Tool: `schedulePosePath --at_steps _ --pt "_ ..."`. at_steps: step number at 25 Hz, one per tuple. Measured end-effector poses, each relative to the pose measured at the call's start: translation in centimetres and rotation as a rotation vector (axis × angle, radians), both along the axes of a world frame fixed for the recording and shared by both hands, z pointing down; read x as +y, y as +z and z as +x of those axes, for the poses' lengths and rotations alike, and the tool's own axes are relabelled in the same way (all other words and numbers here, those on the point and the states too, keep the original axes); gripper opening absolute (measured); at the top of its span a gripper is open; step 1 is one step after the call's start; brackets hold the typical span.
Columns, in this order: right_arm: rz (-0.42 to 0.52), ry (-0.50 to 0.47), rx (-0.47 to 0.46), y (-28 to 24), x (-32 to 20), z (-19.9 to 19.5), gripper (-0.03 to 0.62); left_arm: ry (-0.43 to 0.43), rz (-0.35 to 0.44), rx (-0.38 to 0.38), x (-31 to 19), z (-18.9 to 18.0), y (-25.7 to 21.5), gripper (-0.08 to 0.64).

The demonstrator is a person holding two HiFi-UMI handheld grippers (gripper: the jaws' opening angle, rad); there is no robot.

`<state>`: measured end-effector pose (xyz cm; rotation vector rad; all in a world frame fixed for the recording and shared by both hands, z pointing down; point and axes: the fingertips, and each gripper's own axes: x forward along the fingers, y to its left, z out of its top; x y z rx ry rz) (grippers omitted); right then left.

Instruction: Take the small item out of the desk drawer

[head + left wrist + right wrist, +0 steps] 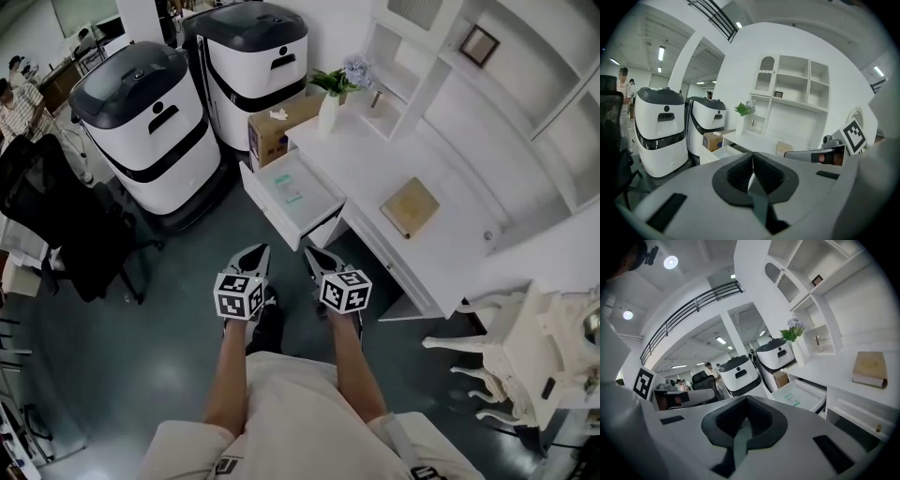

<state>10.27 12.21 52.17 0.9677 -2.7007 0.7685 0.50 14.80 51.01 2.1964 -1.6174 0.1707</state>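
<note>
We hold both tools low in front of us. The left gripper (pixel 251 255) and the right gripper (pixel 320 257) each have their jaws pressed together with nothing between them. The desk drawer (pixel 318 199) stands pulled out at twelve o'clock from them, well apart. The small item (pixel 289 189), as far as we can tell a flat pale packet with green print, lies on the drawer floor.

We see three main risks:
- **Closed jaws:** if we reach in with the jaws closed, the tips will only shove the packet toward the drawer's back wall.
- **Flat packet:** because it lies flat, the open jaws may scrape the floor and slide over it without pinching an edge.
- **Low approach:** coming in too low, we could strike the drawer's front rim and knock it back toward the desk (pixel 375 155).

The two grippers sit just beside each other and could also clash.
</note>
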Motion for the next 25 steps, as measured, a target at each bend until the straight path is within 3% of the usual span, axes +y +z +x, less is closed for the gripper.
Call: schedulePosePath --at_steps 17,25 --pt "0.009 0.039 0.136 0.5 -17.9 -5.2 0.025 0.081 -0.005 0.007 -19.2 -5.4 -0.1 0.017" --pt "-0.006 0.172 0.019 -0.4 -24.0 -4.5 0.024 0.112 0.015 0.012 -24.9 -7.4 0.4 0.017"
